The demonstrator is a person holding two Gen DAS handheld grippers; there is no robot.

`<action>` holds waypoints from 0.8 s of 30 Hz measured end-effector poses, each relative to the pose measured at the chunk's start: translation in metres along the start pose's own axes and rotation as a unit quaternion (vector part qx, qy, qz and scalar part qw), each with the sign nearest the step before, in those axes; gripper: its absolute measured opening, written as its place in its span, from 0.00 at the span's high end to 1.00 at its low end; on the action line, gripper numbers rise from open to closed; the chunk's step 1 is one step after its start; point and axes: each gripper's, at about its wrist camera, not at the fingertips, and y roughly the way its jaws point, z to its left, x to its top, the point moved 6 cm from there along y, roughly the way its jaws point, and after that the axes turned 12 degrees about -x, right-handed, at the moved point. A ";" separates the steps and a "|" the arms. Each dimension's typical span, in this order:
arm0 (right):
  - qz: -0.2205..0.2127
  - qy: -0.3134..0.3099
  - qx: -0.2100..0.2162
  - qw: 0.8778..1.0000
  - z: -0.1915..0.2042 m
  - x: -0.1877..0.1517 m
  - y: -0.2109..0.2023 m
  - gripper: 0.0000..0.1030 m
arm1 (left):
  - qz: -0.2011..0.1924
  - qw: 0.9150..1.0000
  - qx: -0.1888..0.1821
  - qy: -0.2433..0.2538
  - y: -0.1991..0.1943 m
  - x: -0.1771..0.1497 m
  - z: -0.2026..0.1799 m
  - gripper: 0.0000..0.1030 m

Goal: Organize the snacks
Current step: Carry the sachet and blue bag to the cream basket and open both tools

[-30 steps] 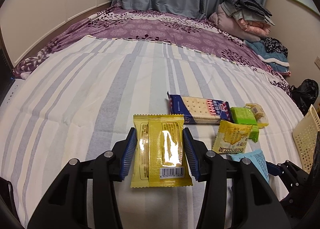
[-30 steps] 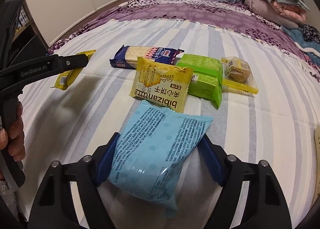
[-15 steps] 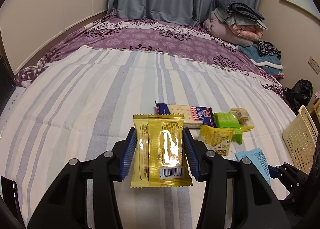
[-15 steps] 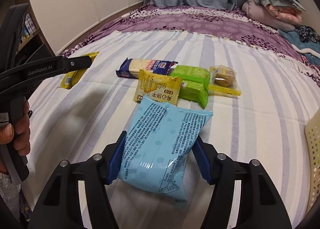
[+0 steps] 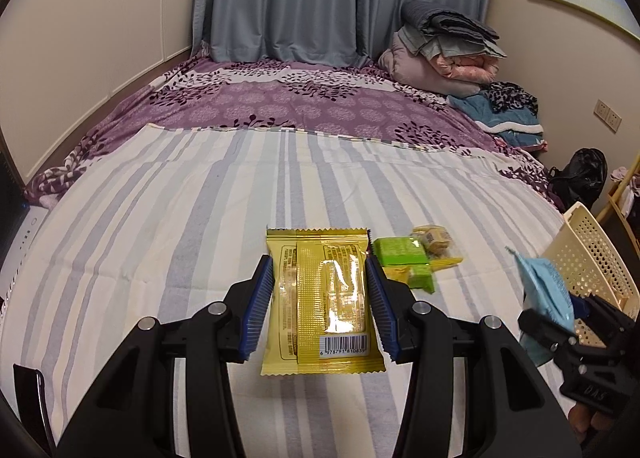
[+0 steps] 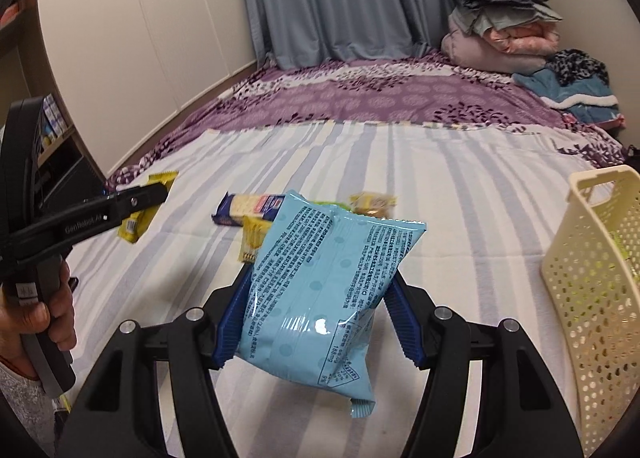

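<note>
My left gripper (image 5: 320,286) is shut on a flat yellow snack packet (image 5: 322,304) and holds it above the striped bed sheet. My right gripper (image 6: 320,298) is shut on a light blue snack bag (image 6: 324,294), lifted clear of the bed. The blue bag also shows in the left wrist view (image 5: 546,294), beside the cream perforated basket (image 5: 592,258). The basket stands at the right in the right wrist view (image 6: 596,278). Green packets (image 5: 402,254), a clear-wrapped cookie pack (image 5: 434,238), a blue cracker pack (image 6: 246,208) and a yellow packet (image 6: 252,238) lie on the bed.
Folded blankets and clothes (image 5: 444,46) are piled at the bed's far right corner. A purple floral cover (image 5: 304,102) lies across the far half. White cupboards (image 6: 132,30) stand on the left. A black bag (image 5: 580,174) sits on the floor to the right.
Both grippers have risen away from the bed with their packets. The right gripper has carried the blue bag toward the basket, which has come into its view.
</note>
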 end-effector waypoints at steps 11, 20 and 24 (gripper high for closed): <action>-0.058 0.069 -0.031 0.995 -0.072 0.017 -0.040 0.39 | -0.007 0.999 -0.015 0.044 -0.012 0.006 -0.050 0.54; -0.090 0.128 -0.078 0.985 -0.143 0.013 -0.072 0.39 | -0.008 0.996 -0.036 0.077 -0.011 0.010 -0.096 0.54; -0.100 0.151 -0.102 0.978 -0.170 0.008 -0.083 0.39 | -0.007 0.995 -0.045 0.089 -0.011 0.009 -0.113 0.54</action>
